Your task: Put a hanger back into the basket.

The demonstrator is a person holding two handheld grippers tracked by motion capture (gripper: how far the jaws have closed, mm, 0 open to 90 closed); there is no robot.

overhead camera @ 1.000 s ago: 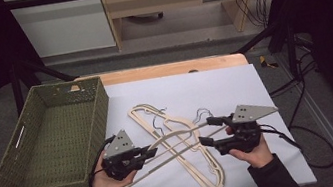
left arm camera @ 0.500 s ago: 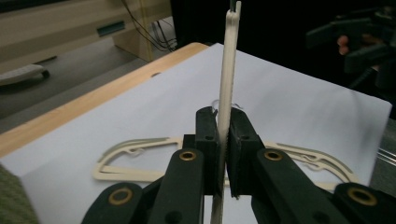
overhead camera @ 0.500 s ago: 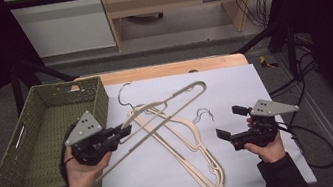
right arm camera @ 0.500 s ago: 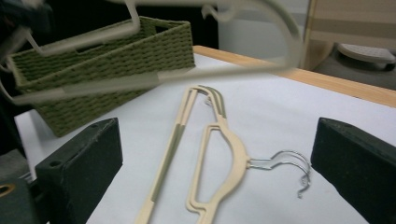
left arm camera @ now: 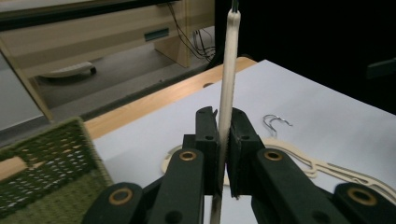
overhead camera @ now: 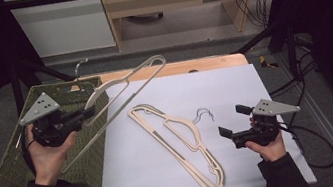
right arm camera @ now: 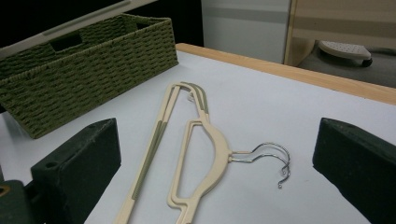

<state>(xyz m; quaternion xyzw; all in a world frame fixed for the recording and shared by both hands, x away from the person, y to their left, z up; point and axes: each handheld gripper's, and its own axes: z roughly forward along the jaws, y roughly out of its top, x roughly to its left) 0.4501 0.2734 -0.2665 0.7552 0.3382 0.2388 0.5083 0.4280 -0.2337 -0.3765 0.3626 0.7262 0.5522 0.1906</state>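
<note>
White paper covers the table (overhead camera: 234,88) where the left gripper (overhead camera: 88,114), clamped on a cream plastic hanger (overhead camera: 122,82), carries it over the green woven basket (overhead camera: 14,168) for dropping in, while the right gripper (overhead camera: 232,124) has just been opening, empty, beside the stacked cream hangers (overhead camera: 182,141).

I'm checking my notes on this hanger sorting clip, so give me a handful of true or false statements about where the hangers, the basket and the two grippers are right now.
1. The left gripper is shut on a cream hanger. True.
2. The held hanger lies flat on the white sheet. False: it is lifted, above the green basket.
3. The right gripper holds a hanger. False: its jaws are open with nothing between them.
4. Cream hangers lie stacked on the white sheet. True.
5. The basket stands at the table's right. False: it stands at the left.
</note>
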